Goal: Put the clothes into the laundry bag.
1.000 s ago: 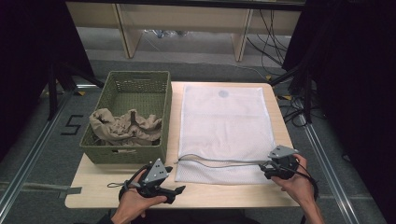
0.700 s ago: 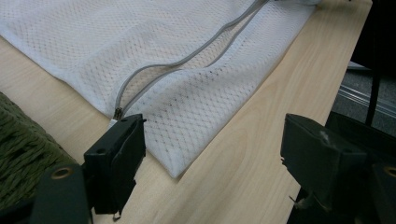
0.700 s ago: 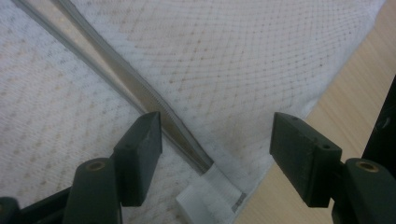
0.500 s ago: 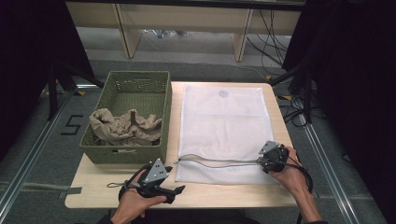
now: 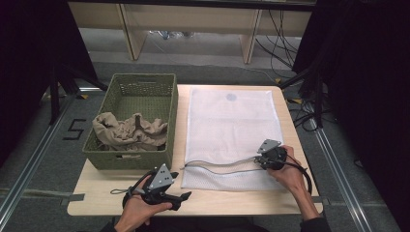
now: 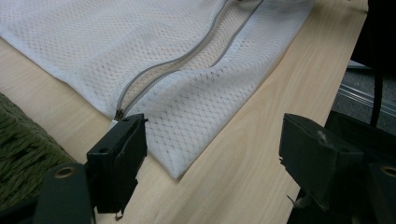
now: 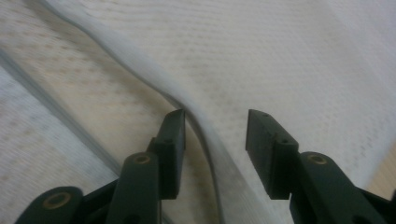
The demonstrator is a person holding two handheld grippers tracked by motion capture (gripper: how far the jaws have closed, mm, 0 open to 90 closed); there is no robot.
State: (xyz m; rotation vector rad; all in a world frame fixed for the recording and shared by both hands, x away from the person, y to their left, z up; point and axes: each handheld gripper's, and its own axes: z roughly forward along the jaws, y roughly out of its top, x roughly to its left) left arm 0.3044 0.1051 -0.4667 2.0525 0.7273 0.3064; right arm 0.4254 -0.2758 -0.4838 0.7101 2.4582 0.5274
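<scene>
**Closing on the zip edge, with little cloth in the bite**

Since the earlier frame my right gripper has slid inward along the near end of the white mesh zippered laundry bag and now sits over the open zip. Its jaws have just been closing, and in the right gripper view the raised grey-edged lip of the opening runs between them. The pads still stand apart from it on both sides, so nothing is gripped yet.

That bag lies flat on the pale wooden table, its zipper gaping along the near edge, just right of the green woven basket holding crumpled beige cloth.

My left gripper rests low at the near table edge, jaws wide and empty, the bag's corner just ahead of them.

As I judge it, the risk is a poor bite. The lip is thin and slack, so it could slip out sideways as I close, or I could pinch both layers together and keep the mouth shut. With my left gripper holding nothing down, any lift may also drag the whole bag across the table.
</scene>
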